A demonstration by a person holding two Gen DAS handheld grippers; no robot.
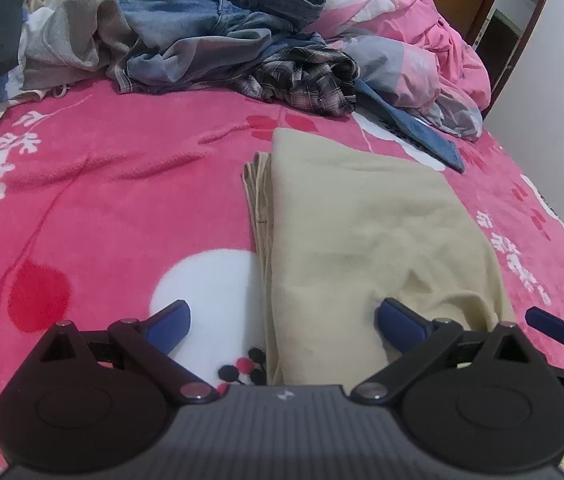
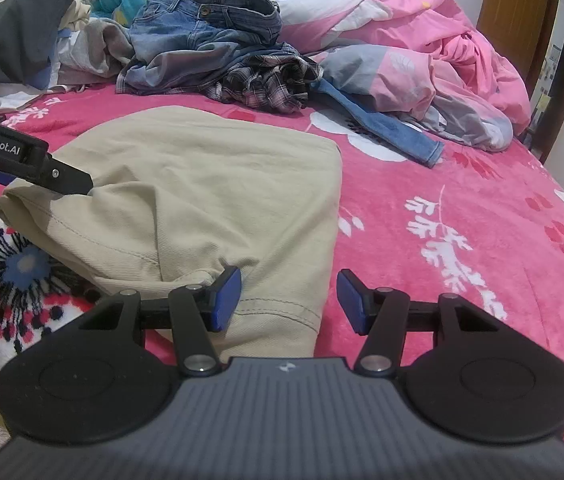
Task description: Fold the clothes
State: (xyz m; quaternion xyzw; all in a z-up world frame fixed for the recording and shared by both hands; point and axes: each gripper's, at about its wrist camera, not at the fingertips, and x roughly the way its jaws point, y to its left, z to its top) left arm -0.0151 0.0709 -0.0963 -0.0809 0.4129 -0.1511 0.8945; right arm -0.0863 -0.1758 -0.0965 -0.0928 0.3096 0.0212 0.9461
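Both grippers, left and right, are gaping over limp beige trousers; pinching the near hem looks best

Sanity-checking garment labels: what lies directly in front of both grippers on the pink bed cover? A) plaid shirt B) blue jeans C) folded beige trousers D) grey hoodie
C: the folded beige trousers lie flat on the pink bed cover just ahead of both grippers, while the blue jeans and plaid shirt sit in the pile further back.
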